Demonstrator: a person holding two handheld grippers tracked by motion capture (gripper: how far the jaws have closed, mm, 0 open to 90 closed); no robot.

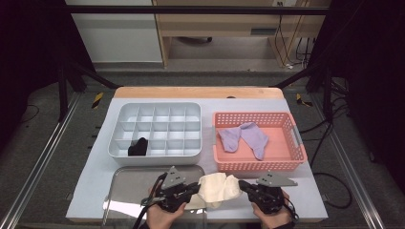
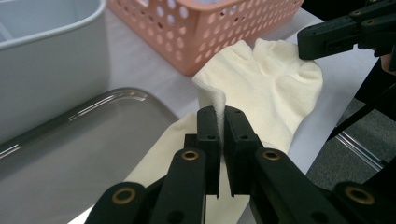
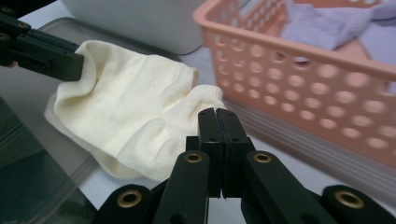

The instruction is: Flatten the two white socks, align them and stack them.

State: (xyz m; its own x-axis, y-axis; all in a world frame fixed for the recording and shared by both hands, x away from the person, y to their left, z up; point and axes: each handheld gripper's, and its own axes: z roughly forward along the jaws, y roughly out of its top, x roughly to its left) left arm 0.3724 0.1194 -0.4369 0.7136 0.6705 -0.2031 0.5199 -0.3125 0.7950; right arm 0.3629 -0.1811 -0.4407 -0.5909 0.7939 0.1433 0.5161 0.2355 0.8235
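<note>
Cream sock [image 1: 218, 189] stretched crosswise between both grippers

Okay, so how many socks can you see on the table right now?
4, possibly more hidden. Two purple socks lie in the pink basket, one black sock sits in the grey divided organizer, and one cream sock is held between both grippers.
</note>
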